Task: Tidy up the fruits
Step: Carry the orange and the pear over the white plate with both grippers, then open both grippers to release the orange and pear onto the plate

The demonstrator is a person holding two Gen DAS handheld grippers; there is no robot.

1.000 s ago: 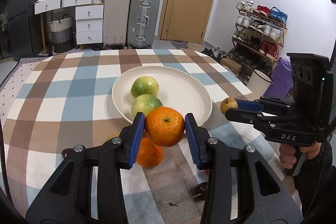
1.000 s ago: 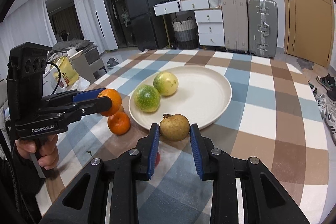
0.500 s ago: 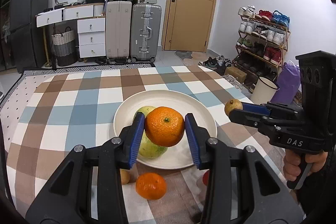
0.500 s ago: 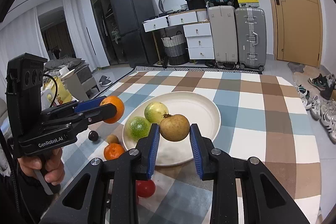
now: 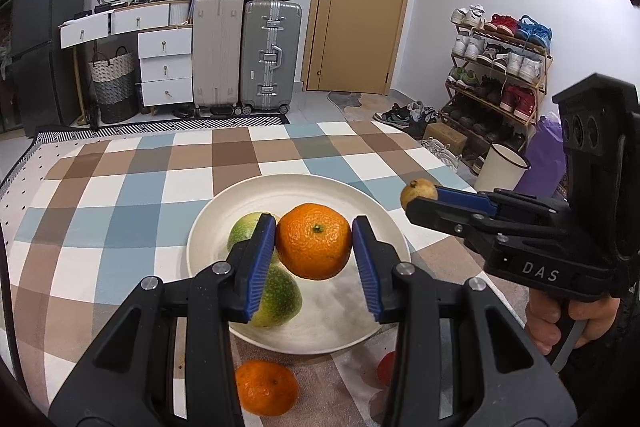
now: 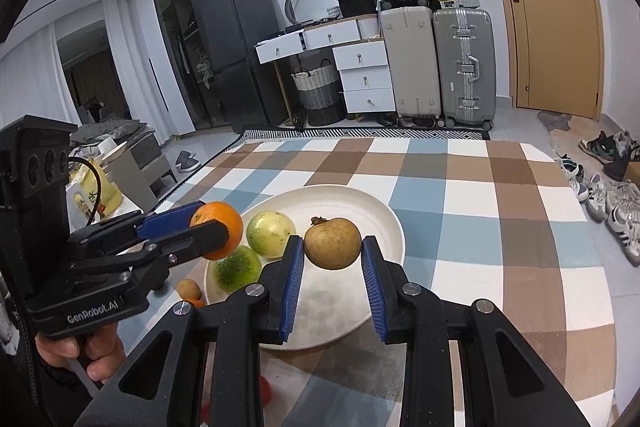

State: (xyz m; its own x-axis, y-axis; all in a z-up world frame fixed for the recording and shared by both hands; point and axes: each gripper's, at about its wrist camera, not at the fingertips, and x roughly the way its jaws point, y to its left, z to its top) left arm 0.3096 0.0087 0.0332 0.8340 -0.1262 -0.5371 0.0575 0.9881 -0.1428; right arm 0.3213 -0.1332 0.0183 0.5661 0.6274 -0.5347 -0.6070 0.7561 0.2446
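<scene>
White plate (image 5: pixel 360 323) with two green fruits (image 5: pixel 276 291).

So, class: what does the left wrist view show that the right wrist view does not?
Only the left wrist view shows the shoe rack and the whole orange on the cloth. Only the right wrist view shows the fridge. Both show the plate, the left gripper gripping an orange and the right gripper gripping a brown fruit.

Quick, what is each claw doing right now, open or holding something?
Left claw: closed on the orange, above the plate.
Right claw: closed on the brown fruit.
</scene>
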